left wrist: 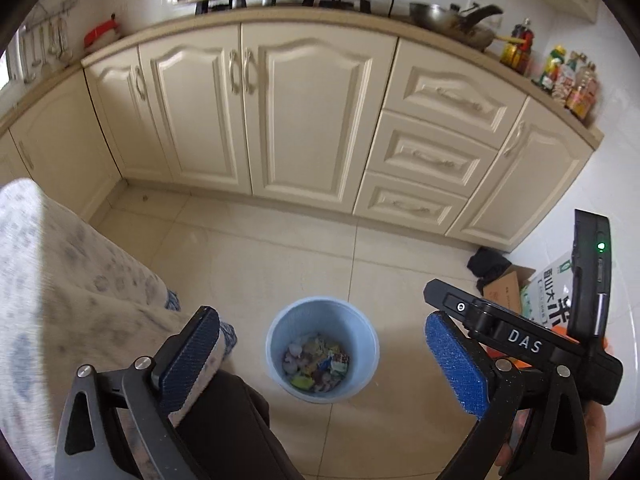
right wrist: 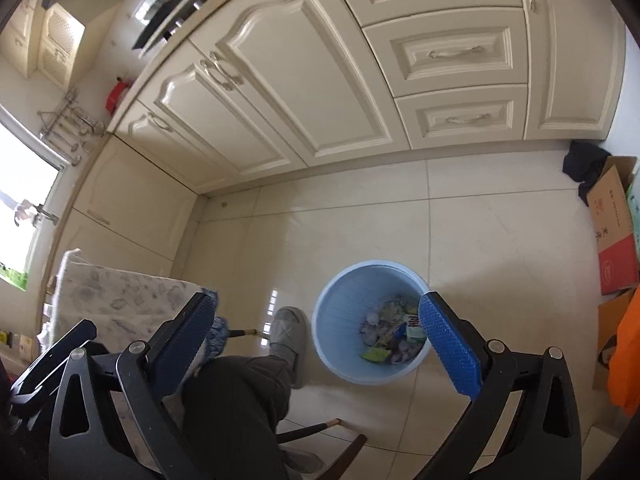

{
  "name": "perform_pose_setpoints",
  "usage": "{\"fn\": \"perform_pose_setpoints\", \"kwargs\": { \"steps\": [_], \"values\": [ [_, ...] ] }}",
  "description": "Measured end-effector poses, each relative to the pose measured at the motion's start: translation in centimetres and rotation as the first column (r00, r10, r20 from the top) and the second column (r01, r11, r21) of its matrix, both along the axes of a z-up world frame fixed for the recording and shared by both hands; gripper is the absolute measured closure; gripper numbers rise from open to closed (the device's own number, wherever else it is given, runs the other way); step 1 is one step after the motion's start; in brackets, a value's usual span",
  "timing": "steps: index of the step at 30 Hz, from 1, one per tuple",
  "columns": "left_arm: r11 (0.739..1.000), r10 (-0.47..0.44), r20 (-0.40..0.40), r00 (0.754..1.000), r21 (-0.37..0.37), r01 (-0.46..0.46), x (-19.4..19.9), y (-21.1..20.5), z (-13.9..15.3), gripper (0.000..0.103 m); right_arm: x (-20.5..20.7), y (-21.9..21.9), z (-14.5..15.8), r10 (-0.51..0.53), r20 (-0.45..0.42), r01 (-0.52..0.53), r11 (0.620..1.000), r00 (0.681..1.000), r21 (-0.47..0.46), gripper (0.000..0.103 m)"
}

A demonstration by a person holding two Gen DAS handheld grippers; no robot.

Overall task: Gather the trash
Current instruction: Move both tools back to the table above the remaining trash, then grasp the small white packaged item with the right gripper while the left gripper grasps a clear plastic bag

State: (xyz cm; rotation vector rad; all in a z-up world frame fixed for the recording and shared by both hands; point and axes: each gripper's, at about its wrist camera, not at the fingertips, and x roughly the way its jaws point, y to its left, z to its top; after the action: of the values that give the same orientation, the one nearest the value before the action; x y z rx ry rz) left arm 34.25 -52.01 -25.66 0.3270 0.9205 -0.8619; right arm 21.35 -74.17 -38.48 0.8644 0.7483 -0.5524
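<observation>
A light blue bin (left wrist: 286, 330) stands on the tiled floor, and crumpled wrappers and paper trash (left wrist: 316, 368) lie in its bottom. My left gripper (left wrist: 322, 315) hangs above it, open, with nothing between its blue pads (left wrist: 456, 360). In the right wrist view the same bin (right wrist: 344, 312) sits lower right with the trash (right wrist: 392, 332) showing inside. My right gripper (right wrist: 316, 297) is open and empty too, its right pad over the bin's rim. Its black body (left wrist: 520, 344) shows at the right of the left wrist view.
A table with a patterned cloth (left wrist: 60, 280) is at the left. The person's dark-trousered leg (left wrist: 224, 420) and grey slipper (right wrist: 286, 336) are beside the bin. Cream cabinets (left wrist: 300, 120) run along the back. Cardboard boxes (right wrist: 612, 232), a rice bag (left wrist: 552, 292) and a dark cloth (left wrist: 488, 264) crowd the right corner.
</observation>
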Motion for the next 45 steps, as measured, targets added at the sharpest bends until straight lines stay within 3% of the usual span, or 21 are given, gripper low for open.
{"fn": "perform_pose_setpoints", "kwargs": {
  "steps": [4, 15, 20, 25, 32, 37, 41, 45],
  "values": [
    [0.997, 0.019, 0.044, 0.999, -0.073, -0.015, -1.4, 3.3, 3.1, 0.002, 0.2, 1.3, 3.1, 0.023, 0.034, -0.021, 0.998, 0.999, -0.058, 0.000],
    [0.966, 0.195, 0.154, 0.969, -0.202, -0.162, -4.1, 19.5, 11.0, 0.001, 4.9, 9.2, 13.3, 0.189, 0.124, -0.156, 0.959, 0.974, -0.235, 0.000],
    [0.931, 0.303, 0.192, 0.933, -0.270, -0.247, -5.6, 27.8, 14.0, 0.001, 8.5, 15.0, 17.5, 0.323, 0.148, -0.264, 0.909, 0.935, -0.322, 0.000],
    [0.873, 0.439, 0.224, 0.870, -0.337, -0.353, -7.1, 36.5, 15.5, 0.001, 12.3, 22.1, 20.4, 0.468, 0.138, -0.378, 0.827, 0.873, -0.416, 0.000],
    [0.781, 0.603, 0.242, 0.760, -0.372, -0.502, -8.2, 46.7, 15.4, 0.001, 17.9, 30.6, 21.9, 0.617, 0.094, -0.503, 0.713, 0.782, -0.489, 0.000],
    [0.732, 0.673, 0.226, 0.704, -0.342, -0.589, -7.2, 50.7, 14.0, 0.001, 22.5, 35.2, 20.9, 0.683, 0.039, -0.575, 0.643, 0.730, -0.506, 0.000],
    [0.718, 0.693, 0.216, 0.688, -0.296, -0.630, -5.5, 52.0, 13.0, 0.001, 26.5, 37.5, 19.1, 0.710, -0.019, -0.624, 0.606, 0.704, -0.494, 0.000],
    [0.728, 0.686, 0.214, 0.696, -0.235, -0.645, -2.0, 51.5, 12.5, 0.001, 30.8, 38.7, 17.1, 0.727, -0.083, -0.670, 0.576, 0.682, -0.468, 0.000]
  ]
}}
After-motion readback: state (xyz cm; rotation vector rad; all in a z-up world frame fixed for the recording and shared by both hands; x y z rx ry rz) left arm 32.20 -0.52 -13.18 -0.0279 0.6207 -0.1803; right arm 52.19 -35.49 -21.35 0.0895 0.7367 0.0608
